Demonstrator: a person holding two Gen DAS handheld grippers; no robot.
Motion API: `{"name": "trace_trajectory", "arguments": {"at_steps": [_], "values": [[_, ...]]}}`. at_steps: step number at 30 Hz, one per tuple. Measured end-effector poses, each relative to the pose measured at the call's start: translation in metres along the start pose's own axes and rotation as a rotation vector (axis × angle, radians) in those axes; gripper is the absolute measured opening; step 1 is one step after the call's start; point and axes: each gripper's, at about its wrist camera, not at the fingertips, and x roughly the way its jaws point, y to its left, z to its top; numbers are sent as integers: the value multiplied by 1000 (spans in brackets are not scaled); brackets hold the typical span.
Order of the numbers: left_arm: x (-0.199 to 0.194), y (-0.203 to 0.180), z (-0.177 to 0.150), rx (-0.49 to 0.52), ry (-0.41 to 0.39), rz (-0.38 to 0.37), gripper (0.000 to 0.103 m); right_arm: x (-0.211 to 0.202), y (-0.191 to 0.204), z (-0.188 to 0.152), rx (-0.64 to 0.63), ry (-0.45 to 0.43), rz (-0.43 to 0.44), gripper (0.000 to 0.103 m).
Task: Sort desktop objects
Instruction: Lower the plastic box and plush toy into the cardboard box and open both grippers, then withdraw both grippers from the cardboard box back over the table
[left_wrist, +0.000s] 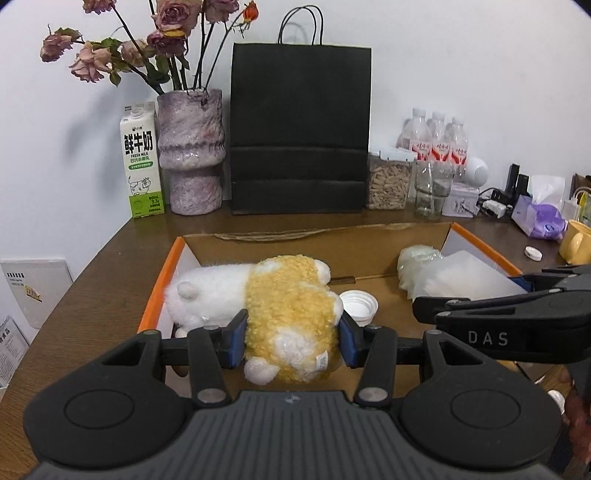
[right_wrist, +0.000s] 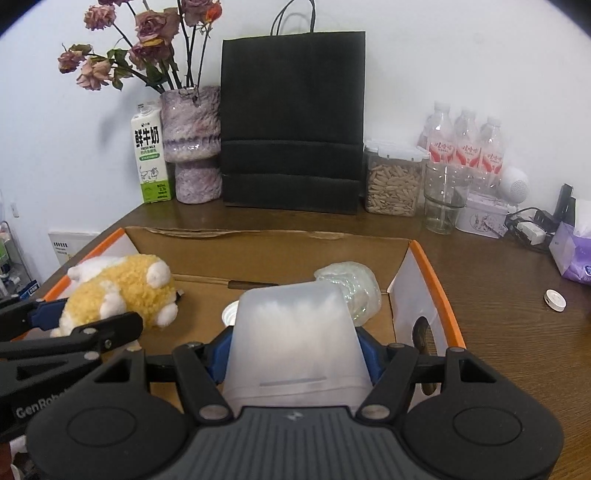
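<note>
My left gripper (left_wrist: 291, 341) is shut on a yellow and white plush toy (left_wrist: 280, 310), held over the left part of an open cardboard box (left_wrist: 159, 295) with orange edges. The toy also shows in the right wrist view (right_wrist: 125, 288). My right gripper (right_wrist: 295, 363) is shut on a translucent white plastic cup (right_wrist: 295, 332), held on its side over the box's middle. It shows in the left wrist view (left_wrist: 461, 277) too. A white bottle cap (left_wrist: 358, 306) and a crumpled clear plastic wrap (right_wrist: 351, 288) lie on the box floor.
At the back stand a milk carton (left_wrist: 142, 166), a vase of dried roses (left_wrist: 192, 155), a black paper bag (left_wrist: 299, 129), a jar of seeds (left_wrist: 389, 181), a glass (left_wrist: 432, 192) and water bottles (left_wrist: 439, 142). A tissue pack (left_wrist: 541, 218), yellow mug (left_wrist: 576, 242) and small white lid (right_wrist: 554, 300) sit right.
</note>
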Motion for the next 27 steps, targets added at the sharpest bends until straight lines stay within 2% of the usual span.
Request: {"name": "trace_trajectory", "arguments": {"at_steps": [4, 6, 11, 16, 18, 19, 27], "values": [[1, -1, -1, 11, -6, 12, 54, 3, -2, -1, 3, 13, -2, 69], [0, 0, -1, 11, -10, 18, 57, 1, -5, -1, 18, 9, -6, 86], [-10, 2, 2, 0, -42, 20, 74, -7, -8, 0, 24, -7, -2, 92], [-26, -3, 7, 18, -106, 55, 103, -21, -14, 2, 41, -21, -3, 94], [-38, -5, 9, 23, -144, 67, 103, -29, -15, 4, 42, -30, 0, 102], [-43, -6, 10, 24, -157, 72, 103, -35, -16, 5, 42, -38, -7, 103], [-89, -9, 0, 30, -196, 71, 103, -90, -27, -11, 18, -97, -6, 103]]}}
